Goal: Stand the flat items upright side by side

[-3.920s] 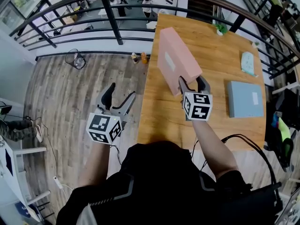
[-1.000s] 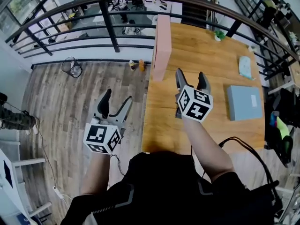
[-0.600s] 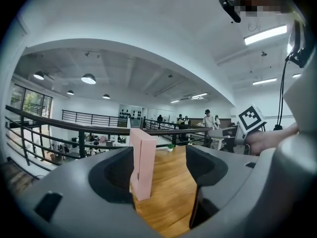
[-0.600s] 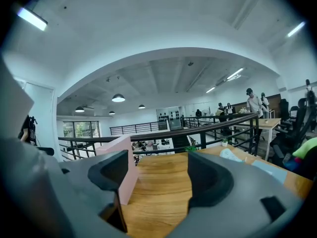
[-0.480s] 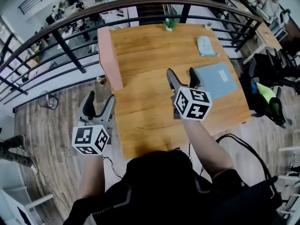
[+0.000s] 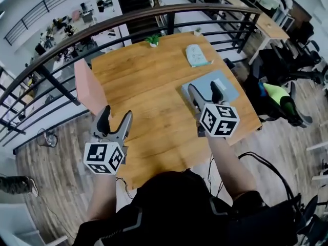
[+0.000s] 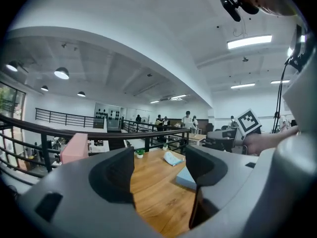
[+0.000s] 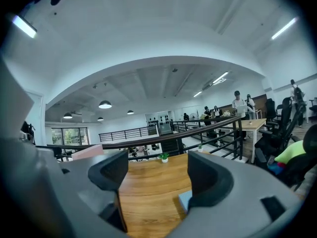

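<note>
In the head view, the blue flat item (image 6: 227, 87) is lying on the table (image 6: 148, 81) just beneath the right gripper (image 6: 203, 92), and the pink box (image 6: 88, 92) is standing upright beside the left gripper (image 6: 115, 118). In the left gripper view, the jaws are standing apart on nothing, with the blue item lying ahead to the right. In the right gripper view, the jaws are likewise gaping empty, and only a corner of the item is showing.

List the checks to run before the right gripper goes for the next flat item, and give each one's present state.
1. Right gripper open and empty: ok.
2. Left gripper open and empty: ok.
3. Pink box upright at the left edge of the table: ok.
4. Blue box upright: not ok, it lies flat just beyond the right gripper.
5. Teal item upright: not ok, it lies flat at the far side.
6. Pink box steady on its edge: cannot tell.
</note>
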`<state>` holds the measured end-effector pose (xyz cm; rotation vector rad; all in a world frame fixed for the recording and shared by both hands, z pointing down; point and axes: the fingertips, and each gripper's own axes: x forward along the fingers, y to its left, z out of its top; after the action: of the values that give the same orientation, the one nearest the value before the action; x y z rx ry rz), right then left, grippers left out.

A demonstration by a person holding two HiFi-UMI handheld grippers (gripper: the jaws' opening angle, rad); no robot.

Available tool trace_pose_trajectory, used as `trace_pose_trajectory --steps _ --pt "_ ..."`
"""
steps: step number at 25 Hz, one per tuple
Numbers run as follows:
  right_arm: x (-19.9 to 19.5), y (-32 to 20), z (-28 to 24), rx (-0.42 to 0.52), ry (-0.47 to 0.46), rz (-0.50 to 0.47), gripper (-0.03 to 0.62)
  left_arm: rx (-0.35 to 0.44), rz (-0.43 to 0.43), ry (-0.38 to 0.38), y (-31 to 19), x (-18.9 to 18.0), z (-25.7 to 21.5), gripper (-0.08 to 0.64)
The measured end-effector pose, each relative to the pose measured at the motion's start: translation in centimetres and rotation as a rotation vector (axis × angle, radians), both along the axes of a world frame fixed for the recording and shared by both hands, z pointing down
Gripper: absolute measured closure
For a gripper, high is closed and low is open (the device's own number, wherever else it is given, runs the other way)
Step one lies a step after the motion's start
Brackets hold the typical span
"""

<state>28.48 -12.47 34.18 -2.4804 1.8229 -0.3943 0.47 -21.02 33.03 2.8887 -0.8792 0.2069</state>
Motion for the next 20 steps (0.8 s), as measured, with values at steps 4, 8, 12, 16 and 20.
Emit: trace_pose_trajectory --steps 4,8,12,16,20 --pt "3.7 2.6 0.0 -0.011 0.019 0.014 0.215 0.009 0.033 -0.016 1.4 3.7 0.0 0.23" --pt "7.1 4.5 0.1 -0.011 0.025 0.026 0.215 -0.006 0.069 -0.011 2.2 7.2 0.3 0.232" --pt "11.7 5.7 0.6 -0.027 0.036 0.021 0.215 -0.027 0.111 -0.025 3.0 11.7 1.0 0.232" --pt "16.1 7.1 2.7 -0.073 0.055 -0.032 0.215 -0.053 0.15 -0.064 4.1 16.0 3.1 0.232" --pt "20.9 8.6 5.4 -0.138 0.099 -0.06 0.214 -0.077 0.177 -0.115 5.5 19.6 5.7 0.232"
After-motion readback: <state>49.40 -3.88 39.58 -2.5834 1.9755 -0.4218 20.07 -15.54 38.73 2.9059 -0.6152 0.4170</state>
